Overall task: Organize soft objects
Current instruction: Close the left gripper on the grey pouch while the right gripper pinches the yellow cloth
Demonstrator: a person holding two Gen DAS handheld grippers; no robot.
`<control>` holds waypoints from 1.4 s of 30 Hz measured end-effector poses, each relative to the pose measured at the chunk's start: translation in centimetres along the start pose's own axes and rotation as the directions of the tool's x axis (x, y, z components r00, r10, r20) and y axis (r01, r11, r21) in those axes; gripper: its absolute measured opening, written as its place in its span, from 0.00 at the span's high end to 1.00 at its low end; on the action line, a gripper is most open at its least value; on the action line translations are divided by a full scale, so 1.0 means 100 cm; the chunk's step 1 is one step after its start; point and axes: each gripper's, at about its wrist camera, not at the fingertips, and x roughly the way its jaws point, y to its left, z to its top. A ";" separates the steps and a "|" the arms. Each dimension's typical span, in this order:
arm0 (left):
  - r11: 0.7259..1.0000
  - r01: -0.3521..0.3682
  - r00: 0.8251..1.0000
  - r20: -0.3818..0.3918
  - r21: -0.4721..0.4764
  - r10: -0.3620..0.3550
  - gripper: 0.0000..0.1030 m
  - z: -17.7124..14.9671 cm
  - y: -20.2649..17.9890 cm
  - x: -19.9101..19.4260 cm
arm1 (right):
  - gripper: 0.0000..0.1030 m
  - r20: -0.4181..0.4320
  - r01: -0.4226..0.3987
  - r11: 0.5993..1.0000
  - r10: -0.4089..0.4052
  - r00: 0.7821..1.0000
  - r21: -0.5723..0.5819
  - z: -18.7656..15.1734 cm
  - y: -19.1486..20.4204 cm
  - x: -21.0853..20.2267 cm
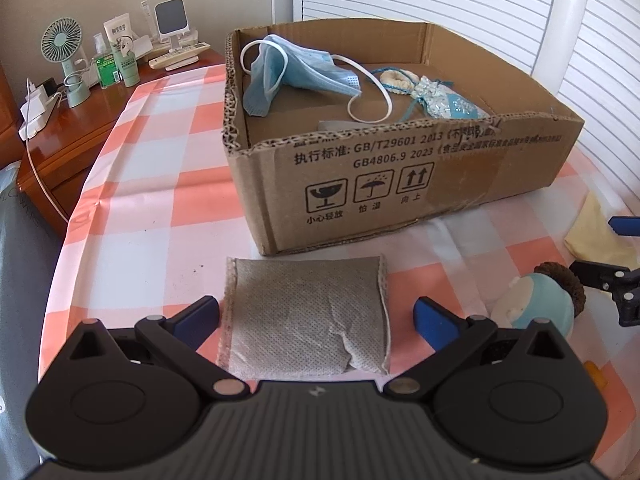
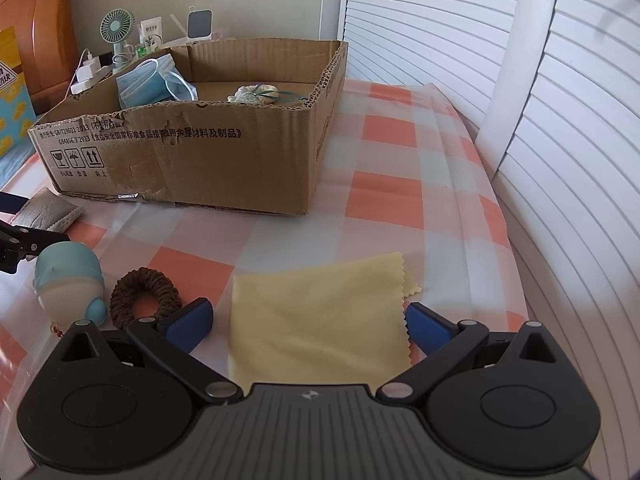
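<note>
While the cardboard box (image 1: 400,168) sits at the far side of the desk (image 1: 152,216) with a blue face mask (image 1: 296,76) and a small beaded sachet (image 1: 440,98) already lying inside, both tongs hang wide open and empty over the things not yet sorted. Left tongs (image 1: 316,316) straddle a grey mesh pouch (image 1: 308,316) that lies flat just in front of the box's near wall, each blue pad outside one of its side edges, which looks like a lineup for squeezing it across its width. Right tongs (image 2: 308,326) frame a pale yellow cloth (image 2: 320,312) spread flat on the near right of the desk; being so thin, it probably needs the pads pressed low to bunch it. To the cloth's left lie a brown hair tie (image 2: 144,296) and a small blue and white plush toy (image 2: 68,280), close together, apparently waiting their turn
</note>
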 end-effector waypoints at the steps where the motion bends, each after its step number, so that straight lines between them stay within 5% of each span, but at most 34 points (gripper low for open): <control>1: 1.000 -0.001 1.000 0.001 -0.003 0.001 0.00 -0.001 0.000 -0.001 | 0.00 0.002 0.002 1.000 -0.002 1.000 0.002 -0.001 0.000 -0.001; 11: 1.000 -0.014 0.999 0.045 -0.022 0.015 0.04 -0.006 0.003 -0.004 | 0.00 0.001 0.014 1.000 -0.014 1.000 0.015 -0.009 0.002 -0.009; 15: 1.000 -0.007 0.999 0.044 -0.016 0.008 0.19 -0.002 0.000 -0.007 | 0.00 0.001 0.018 1.000 -0.018 1.000 0.017 -0.011 0.003 -0.010; 19: 1.000 -0.004 0.999 0.049 -0.015 0.005 0.23 -0.004 -0.001 -0.009 | 0.00 0.004 0.007 1.000 -0.008 1.000 0.015 -0.011 0.001 -0.010; 26: 1.000 -0.002 0.998 0.057 -0.010 0.003 0.23 -0.004 -0.003 -0.009 | 0.01 -0.023 -0.004 1.000 0.004 1.000 0.006 0.000 0.000 -0.002; 38: 1.000 0.009 0.998 0.068 0.002 -0.009 0.33 -0.006 -0.002 -0.012 | 0.74 -0.030 0.015 1.000 -0.015 0.999 -0.021 0.002 -0.001 -0.019; 42: 1.000 0.015 0.997 0.071 0.004 -0.015 0.39 -0.006 0.000 -0.015 | 0.80 -0.031 -0.001 1.000 0.001 1.000 -0.010 0.003 -0.002 -0.022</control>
